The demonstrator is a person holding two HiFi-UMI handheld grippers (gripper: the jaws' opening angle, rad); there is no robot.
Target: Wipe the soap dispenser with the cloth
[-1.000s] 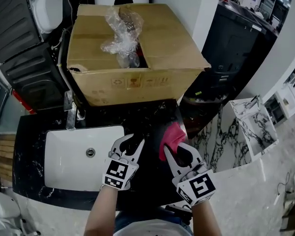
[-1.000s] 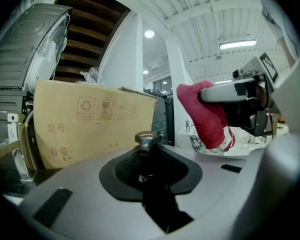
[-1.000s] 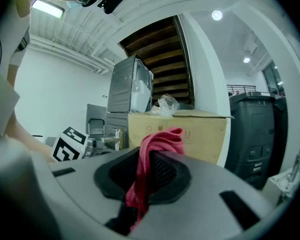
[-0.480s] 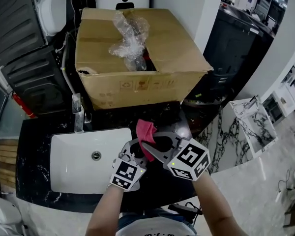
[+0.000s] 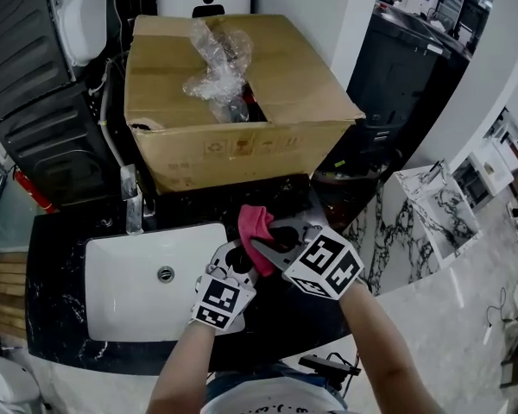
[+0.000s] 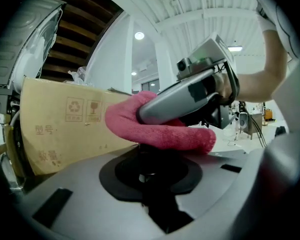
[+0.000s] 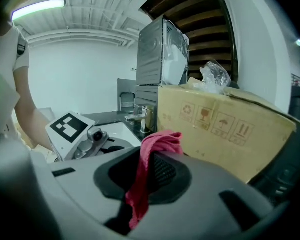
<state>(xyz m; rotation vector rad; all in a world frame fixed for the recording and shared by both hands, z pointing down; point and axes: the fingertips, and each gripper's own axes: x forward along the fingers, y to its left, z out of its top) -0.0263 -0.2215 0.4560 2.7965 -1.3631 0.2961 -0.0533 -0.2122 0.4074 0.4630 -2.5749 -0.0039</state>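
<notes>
Right gripper (image 5: pixel 261 250), clamping the bunched pink cloth (image 5: pixel 255 222), has swung over the dark soap dispenser (image 6: pixel 150 158) the left gripper (image 5: pixel 236 262) holds.

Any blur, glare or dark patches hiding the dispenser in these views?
Left gripper view: fisheye, the dispenser is just a black shape under the cloth. Head view: clear, but the dispenser is lost against the dark counter. Right gripper view: cloth sharp, box edges bowed.
</notes>
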